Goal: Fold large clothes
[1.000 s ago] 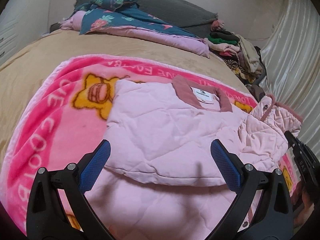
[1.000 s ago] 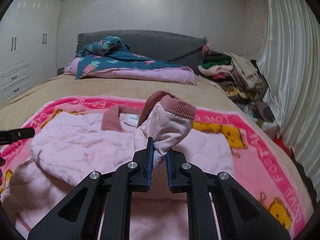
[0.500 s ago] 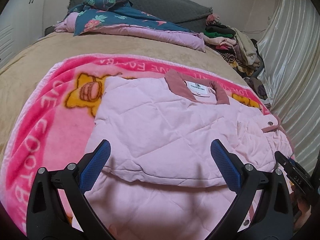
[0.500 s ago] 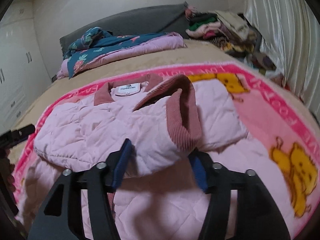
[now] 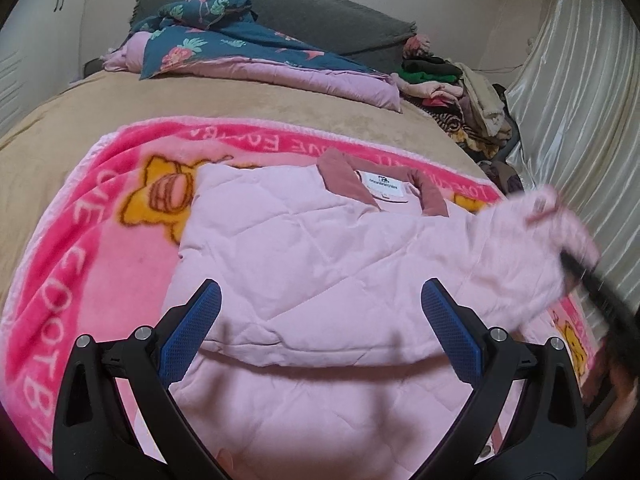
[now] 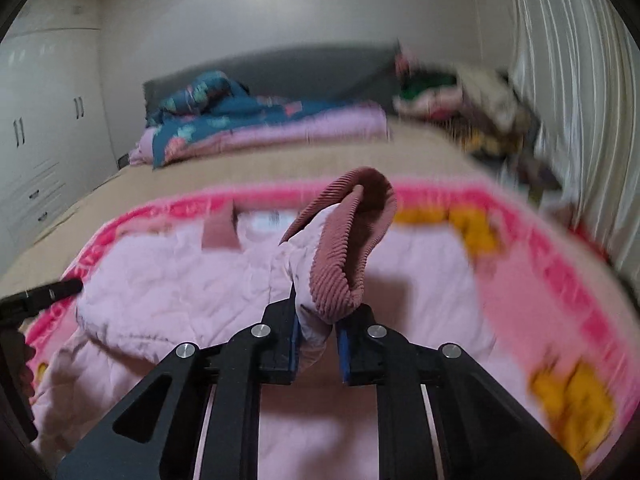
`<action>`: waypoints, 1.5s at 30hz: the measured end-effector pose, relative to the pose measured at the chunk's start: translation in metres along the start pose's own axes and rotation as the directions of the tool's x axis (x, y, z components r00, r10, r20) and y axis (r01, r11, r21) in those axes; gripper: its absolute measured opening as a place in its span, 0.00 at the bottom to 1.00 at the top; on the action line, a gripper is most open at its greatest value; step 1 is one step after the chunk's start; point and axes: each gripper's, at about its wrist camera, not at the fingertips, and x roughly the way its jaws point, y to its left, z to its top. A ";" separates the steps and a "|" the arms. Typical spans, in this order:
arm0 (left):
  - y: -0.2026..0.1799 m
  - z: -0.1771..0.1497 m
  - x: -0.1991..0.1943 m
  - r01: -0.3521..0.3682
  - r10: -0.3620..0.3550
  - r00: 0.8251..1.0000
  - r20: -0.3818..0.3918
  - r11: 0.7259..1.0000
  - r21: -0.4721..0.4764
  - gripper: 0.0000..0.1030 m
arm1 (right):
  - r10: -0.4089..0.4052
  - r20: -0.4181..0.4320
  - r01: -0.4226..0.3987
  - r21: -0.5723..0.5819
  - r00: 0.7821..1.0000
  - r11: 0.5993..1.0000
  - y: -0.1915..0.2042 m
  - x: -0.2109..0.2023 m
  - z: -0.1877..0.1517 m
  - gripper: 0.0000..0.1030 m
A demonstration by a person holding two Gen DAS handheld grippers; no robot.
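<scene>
A pale pink quilted jacket [image 5: 320, 248] lies flat on a bright pink cartoon blanket [image 5: 80, 264] spread over a tan-covered bed [image 5: 240, 100]. Its long axis runs from the near edge of the bed toward the headboard, with the dusty-rose collar [image 5: 344, 176] and white neck label [image 5: 384, 190] pointing away toward the far end. One side is already folded across the body, leaving a soft fold edge across the near part. The sleeve [image 6: 316, 276] on the right side is lifted off the jacket, its ribbed rose cuff [image 6: 344, 248] curling upward. The right gripper [image 6: 318, 336] has just been closing, and its blue pads now pinch the sleeve fabric just below the cuff. The left gripper [image 5: 320, 332] hovers over the near fold with its jaws spread wide, nothing between them. Beyond the blanket a navy floral quilt [image 5: 224, 40] lies bunched against a grey headboard [image 5: 340, 20], a heap of mixed clothes [image 5: 460, 88] sits at the far right corner, and pale curtains [image 5: 580, 120] hang along the right.
</scene>
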 end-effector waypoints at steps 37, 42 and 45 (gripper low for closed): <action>-0.018 -0.027 0.057 -0.031 0.043 0.990 -0.131 0.995 0.091 0.87 | -0.093 -0.216 0.066 -0.131 0.972 0.989 0.005 0.068 -0.034 0.75; -0.014 -0.028 0.059 -0.031 0.041 0.990 -0.133 0.997 0.077 0.87 | -0.109 -0.335 0.070 -0.124 0.936 0.990 0.005 0.096 -0.050 0.81; -0.014 -0.029 0.058 -0.034 0.044 0.990 -0.134 0.997 0.074 0.87 | -0.067 -0.388 0.051 -0.051 0.919 0.997 -0.003 0.112 -0.060 0.81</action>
